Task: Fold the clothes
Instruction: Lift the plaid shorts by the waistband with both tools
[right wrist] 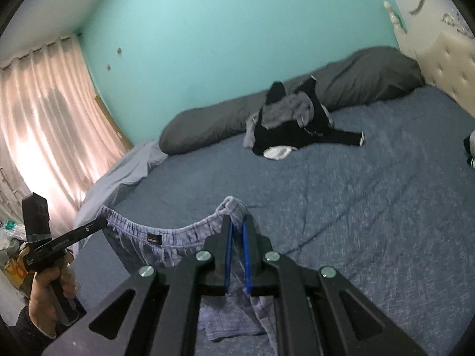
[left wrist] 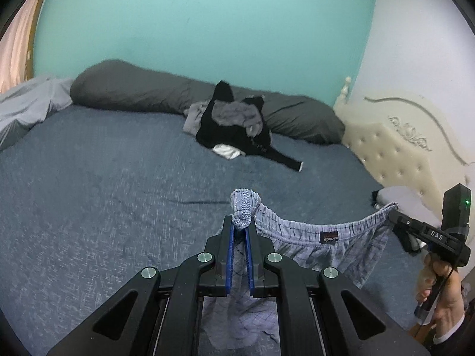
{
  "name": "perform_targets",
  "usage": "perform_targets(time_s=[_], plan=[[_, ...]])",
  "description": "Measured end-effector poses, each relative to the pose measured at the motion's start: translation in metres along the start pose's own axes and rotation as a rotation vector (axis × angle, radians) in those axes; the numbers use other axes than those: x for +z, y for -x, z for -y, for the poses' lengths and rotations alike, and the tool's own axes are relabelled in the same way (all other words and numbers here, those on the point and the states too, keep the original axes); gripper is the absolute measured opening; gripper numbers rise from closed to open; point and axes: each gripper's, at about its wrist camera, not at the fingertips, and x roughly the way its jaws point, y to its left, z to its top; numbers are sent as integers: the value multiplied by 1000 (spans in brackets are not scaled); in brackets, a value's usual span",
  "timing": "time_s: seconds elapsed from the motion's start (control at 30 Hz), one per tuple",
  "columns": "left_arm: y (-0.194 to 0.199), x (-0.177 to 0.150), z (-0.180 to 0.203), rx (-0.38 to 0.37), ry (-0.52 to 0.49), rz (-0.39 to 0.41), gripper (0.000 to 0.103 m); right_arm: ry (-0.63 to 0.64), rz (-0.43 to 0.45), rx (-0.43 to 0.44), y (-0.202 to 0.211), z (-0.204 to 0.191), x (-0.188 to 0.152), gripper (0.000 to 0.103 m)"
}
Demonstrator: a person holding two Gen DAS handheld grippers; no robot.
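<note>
A pair of light blue checked shorts (left wrist: pixel 314 247) hangs by its elastic waistband between both grippers, above the blue bedspread (left wrist: pixel 104 184). My left gripper (left wrist: pixel 241 225) is shut on one end of the waistband, with a bunch of cloth poking up past the blue pads. My right gripper (right wrist: pixel 237 222) is shut on the other end; in the left wrist view the right gripper (left wrist: pixel 396 215) shows at the right, held by a hand. From the right wrist camera, the shorts (right wrist: pixel 178 243) sag toward the left gripper (right wrist: pixel 102 222) at the left. A dark label sits mid-waistband.
A heap of black, grey and white clothes (left wrist: pixel 237 124) lies at the far side of the bed (right wrist: pixel 371 201) against a long grey pillow (left wrist: pixel 133 89). A cream tufted headboard (left wrist: pixel 400 148) stands on the right, pink curtains (right wrist: pixel 44 112) on the left, a turquoise wall behind.
</note>
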Motion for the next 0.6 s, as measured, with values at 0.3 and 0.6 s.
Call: perform_targets(time_s=[0.3, 0.6], plan=[[-93, 3, -27, 48, 30, -88, 7, 13, -112, -78, -93, 37, 18, 6], [-171, 3, -52, 74, 36, -173, 7, 12, -217, -157, -176, 71, 17, 6]])
